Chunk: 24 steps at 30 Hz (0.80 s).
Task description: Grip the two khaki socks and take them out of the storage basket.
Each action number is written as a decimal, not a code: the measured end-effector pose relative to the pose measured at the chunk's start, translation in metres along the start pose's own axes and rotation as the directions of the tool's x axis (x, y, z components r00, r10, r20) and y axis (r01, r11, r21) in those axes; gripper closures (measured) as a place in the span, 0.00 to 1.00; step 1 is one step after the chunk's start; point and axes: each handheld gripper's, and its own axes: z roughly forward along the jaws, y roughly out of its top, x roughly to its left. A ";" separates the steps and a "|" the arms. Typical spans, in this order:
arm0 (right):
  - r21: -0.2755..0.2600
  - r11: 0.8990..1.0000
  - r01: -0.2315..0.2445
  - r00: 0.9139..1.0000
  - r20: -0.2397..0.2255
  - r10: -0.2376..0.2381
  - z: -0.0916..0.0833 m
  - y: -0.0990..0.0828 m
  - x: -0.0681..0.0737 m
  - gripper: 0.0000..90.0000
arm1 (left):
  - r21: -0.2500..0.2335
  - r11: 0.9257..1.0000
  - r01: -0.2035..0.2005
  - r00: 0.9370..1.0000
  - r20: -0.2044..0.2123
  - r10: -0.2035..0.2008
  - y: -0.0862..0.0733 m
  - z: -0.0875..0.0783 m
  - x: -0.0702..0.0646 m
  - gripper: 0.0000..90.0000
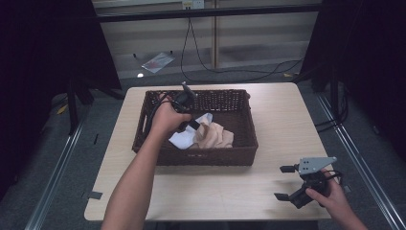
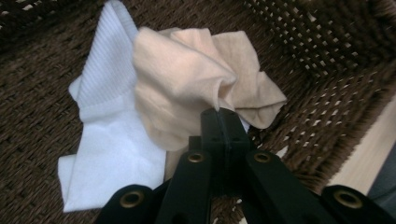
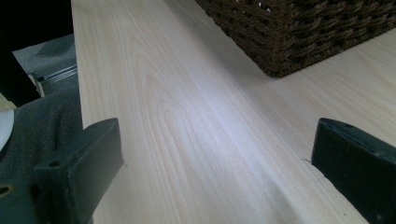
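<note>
A dark wicker basket [image 1: 201, 155] stands in the middle of the light wooden table [image 1: 277, 124]. Inside lie a crumpled beige cloth [image 1: 215, 135] and a white cloth [image 1: 182, 140]. My left gripper [image 1: 195, 125] reaches into the basket from the left. In the left gripper view its jaws are together, pinching a fold of the beige cloth [image 2: 187, 79], which rises to a peak at the left gripper [image 2: 219, 114]; the white cloth [image 2: 107, 154] lies flat beneath. My right gripper [image 1: 285, 182] rests near the table's front right corner, open, with bare table between the jaws of the right gripper [image 3: 215, 158].
The basket's corner [image 3: 289, 32] shows ahead of the right gripper. A cable [image 1: 201, 62] trails over the floor behind the table. Dark stands flank the table on both sides. Bare table lies in front of the basket.
</note>
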 end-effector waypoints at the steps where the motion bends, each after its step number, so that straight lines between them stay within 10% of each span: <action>1: 0.000 1.000 0.001 1.000 0.000 -0.001 0.000 0.000 0.000 0.01 | 0.000 1.000 0.002 1.000 0.012 -0.002 0.000 -0.004 0.000 1.00; 24: -0.006 1.000 0.001 1.000 -0.001 -0.001 0.000 0.000 0.000 0.01 | 0.003 1.000 -0.013 0.997 0.074 0.013 0.013 -0.071 -0.020 1.00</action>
